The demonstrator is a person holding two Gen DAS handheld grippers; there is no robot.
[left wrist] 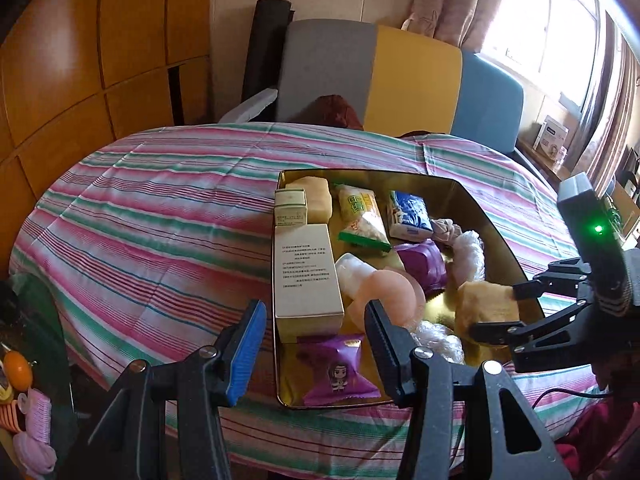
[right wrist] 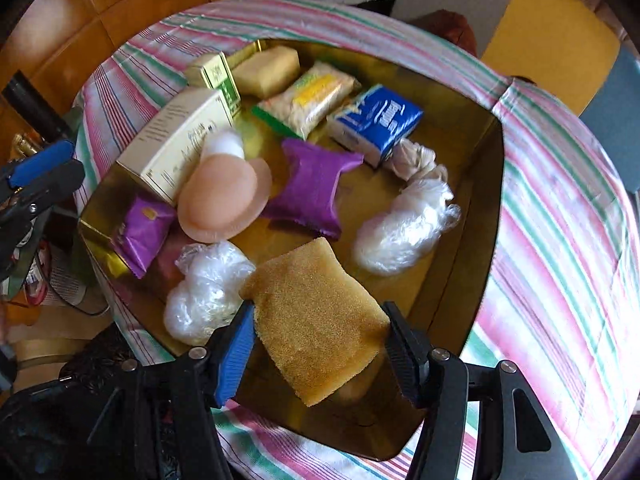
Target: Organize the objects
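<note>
A gold tray [left wrist: 460,186] [right wrist: 494,160] on the striped table holds several items. Among them are a long cream box [left wrist: 306,276], a small box [left wrist: 290,208], a green snack pack [left wrist: 360,216], a blue tissue pack [right wrist: 376,124], two purple packets [left wrist: 336,372] [right wrist: 312,188], a pink round piece [right wrist: 224,204] and white plastic bags [right wrist: 404,228]. My right gripper [right wrist: 320,312] is shut on a yellow sponge [right wrist: 316,328] [left wrist: 484,304], held over the tray's near right part. My left gripper [left wrist: 316,340] stands open above the tray's near edge, with nothing between its pads.
A pink, green and white striped cloth [left wrist: 160,220] covers the table. Grey, yellow and blue chair backs [left wrist: 412,76] stand behind it. There is a wooden wall [left wrist: 80,60] on the left and a bright window [left wrist: 540,32] on the right. Small pink items [left wrist: 36,420] lie off the table at lower left.
</note>
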